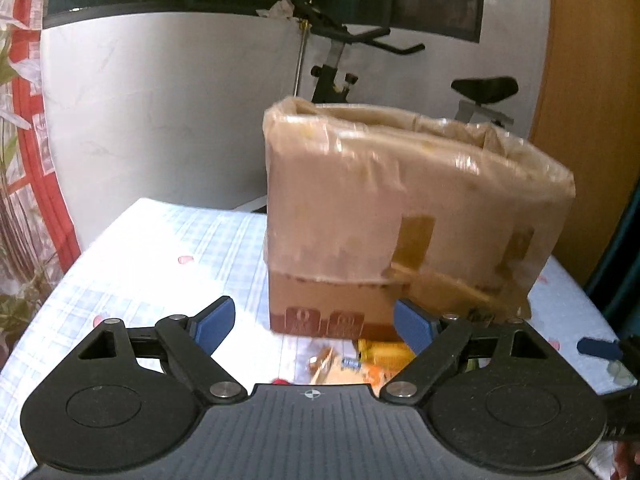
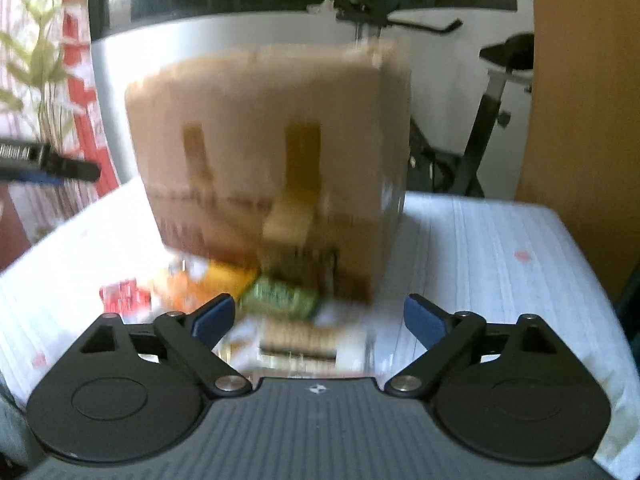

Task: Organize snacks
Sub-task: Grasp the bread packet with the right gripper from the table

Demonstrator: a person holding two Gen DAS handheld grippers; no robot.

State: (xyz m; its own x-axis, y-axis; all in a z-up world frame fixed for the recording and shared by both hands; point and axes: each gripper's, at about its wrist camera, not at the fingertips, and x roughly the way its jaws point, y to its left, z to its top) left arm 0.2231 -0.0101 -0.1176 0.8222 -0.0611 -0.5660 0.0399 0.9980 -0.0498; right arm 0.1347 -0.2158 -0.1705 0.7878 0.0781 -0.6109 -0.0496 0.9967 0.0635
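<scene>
Left wrist view: both tools, left [image 1: 314,326] and right [image 2: 318,320], wide open (empty), tilted down toward snacks [image 2: 280,296].

The left gripper [image 1: 314,326] points down at a table covered with a blue-checked cloth [image 1: 160,248], jaws wide apart with nothing between the blue pads [image 1: 214,322]. A tall cardboard box [image 1: 400,220], lined with clear plastic folded over its rim, stands on the cloth. Snack packets [image 1: 360,360] lie in front of its base. An exercise bike [image 1: 340,60] stands behind
</scene>
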